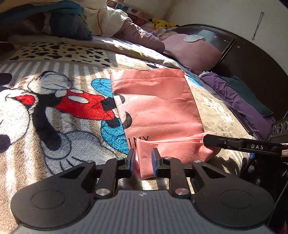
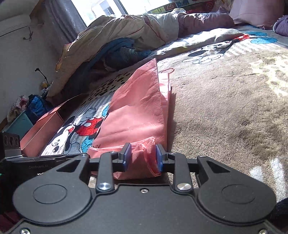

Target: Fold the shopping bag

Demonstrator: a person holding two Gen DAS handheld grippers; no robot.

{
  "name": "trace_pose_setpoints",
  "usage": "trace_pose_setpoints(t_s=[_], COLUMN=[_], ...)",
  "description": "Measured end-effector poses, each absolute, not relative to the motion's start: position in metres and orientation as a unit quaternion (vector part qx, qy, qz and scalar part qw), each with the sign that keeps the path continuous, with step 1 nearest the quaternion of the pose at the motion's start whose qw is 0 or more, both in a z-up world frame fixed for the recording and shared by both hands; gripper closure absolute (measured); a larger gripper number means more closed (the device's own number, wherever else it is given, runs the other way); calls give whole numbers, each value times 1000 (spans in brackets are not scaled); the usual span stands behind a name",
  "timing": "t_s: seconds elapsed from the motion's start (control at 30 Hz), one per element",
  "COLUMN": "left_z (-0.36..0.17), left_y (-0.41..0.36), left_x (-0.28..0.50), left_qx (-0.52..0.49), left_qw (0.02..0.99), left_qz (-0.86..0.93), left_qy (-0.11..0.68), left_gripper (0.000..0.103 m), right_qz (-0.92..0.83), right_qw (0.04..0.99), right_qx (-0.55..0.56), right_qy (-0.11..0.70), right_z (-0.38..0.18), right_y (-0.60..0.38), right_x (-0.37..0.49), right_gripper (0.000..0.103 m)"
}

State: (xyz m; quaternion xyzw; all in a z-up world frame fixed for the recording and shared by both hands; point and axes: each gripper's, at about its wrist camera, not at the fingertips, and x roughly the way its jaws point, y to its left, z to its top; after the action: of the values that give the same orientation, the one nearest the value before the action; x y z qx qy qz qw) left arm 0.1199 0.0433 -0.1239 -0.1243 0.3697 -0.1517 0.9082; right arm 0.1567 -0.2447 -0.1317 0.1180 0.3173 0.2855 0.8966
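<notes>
Cartoon blanket (image 1: pixel 54 108), pink bag (image 1: pixel 154 108) between tool (image 1: pixel 143 158) pads

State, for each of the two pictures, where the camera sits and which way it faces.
Left wrist: sits on the left tongs, facing up the bed towards the headboard; the right tongs enter from the right.
Right wrist: sits on the right tongs, facing the window; no other body part is clear.
Shared: pink shopping bag on the cartoon blanket.
</notes>
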Motion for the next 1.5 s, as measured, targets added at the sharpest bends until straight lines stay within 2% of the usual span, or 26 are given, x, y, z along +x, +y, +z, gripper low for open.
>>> trace_pose_setpoints(t_s=[0.33, 0.43, 0.5, 0.67, 0.8, 0.87, 0.93, 1.17, 1.5], left_z=[-110, -91, -84, -122, -128, -127, -128, -128, -128], left_y=[34, 13, -5, -48, -42, -40, -37, -33, -24], left_x=[116, 102, 96, 110, 110, 109, 108, 107, 106], left_qx=[-73, 40, 66, 141, 111, 100, 81, 39, 6], left_qw=[911, 948, 952, 921, 927, 927, 930, 932, 928], left_qz=[-119, -95, -153, -177, -174, -171, -166, -147, -153], left_qy=[388, 302, 256, 317, 313, 317, 319, 330, 339], left_gripper=[83, 83, 83, 84, 84, 84, 84, 84, 84], right_qz=[322, 331, 332, 342, 348, 338, 333, 328, 329], right_qw=[894, 890, 890, 889, 901, 910, 913, 917, 915], right_qx=[70, 77, 77, 78, 43, 25, 24, 16, 29], right_qy=[303, 305, 303, 295, 255, 238, 234, 226, 233], right_z=[-140, -141, -142, -143, -143, -143, -145, -150, -149], right_y=[-243, -246, -247, -249, -251, -251, -253, -253, -269], right_x=[167, 171, 170, 169, 157, 152, 153, 165, 164], right_gripper=[74, 74, 74, 72, 63, 49, 44, 36, 36])
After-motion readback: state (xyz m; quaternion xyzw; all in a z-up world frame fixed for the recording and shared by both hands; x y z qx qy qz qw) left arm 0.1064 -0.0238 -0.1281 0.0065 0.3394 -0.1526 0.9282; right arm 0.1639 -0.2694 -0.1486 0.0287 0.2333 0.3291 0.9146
